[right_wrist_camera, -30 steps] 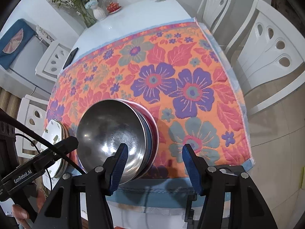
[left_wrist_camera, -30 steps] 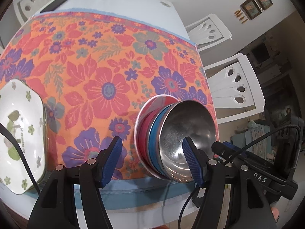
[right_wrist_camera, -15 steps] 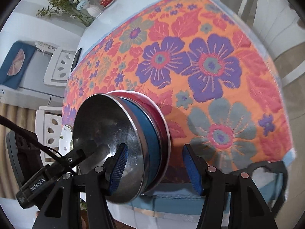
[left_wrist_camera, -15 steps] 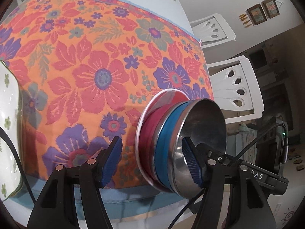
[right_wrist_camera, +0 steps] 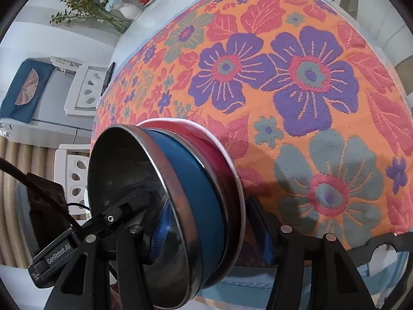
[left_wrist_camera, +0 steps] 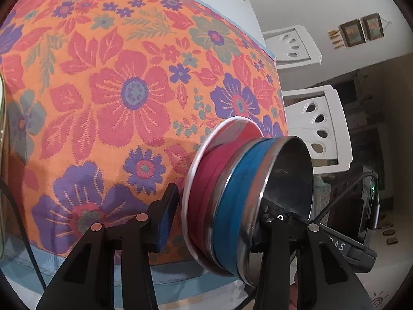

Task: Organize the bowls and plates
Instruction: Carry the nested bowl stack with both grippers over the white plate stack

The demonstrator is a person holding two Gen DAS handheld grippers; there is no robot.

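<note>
A nested stack of bowls stands on the floral tablecloth near the table's front edge: a steel bowl (left_wrist_camera: pixel 286 188) on top, a blue one (left_wrist_camera: pixel 232 206) under it, a red one (left_wrist_camera: pixel 206 196) with a white rim at the bottom. It also shows in the right wrist view (right_wrist_camera: pixel 165 206). My left gripper (left_wrist_camera: pixel 214 222) straddles the stack, one finger under the base, the other inside the steel bowl. My right gripper (right_wrist_camera: pixel 206 232) straddles it from the other side the same way. Both sets of jaws look closed onto the stack.
The floral cloth (left_wrist_camera: pixel 116 90) covers the table. The edge of a white patterned plate (left_wrist_camera: pixel 2 155) lies at the far left. White chairs (left_wrist_camera: pixel 317 129) stand beside the table. A flower vase (right_wrist_camera: pixel 129 10) and a phone (right_wrist_camera: pixel 109 75) sit at the far end.
Both grippers moved in low around the bowl stack from opposite sides. Their jaws narrowed from wide open to gripping the stack. The plate slid almost out of the left view.
</note>
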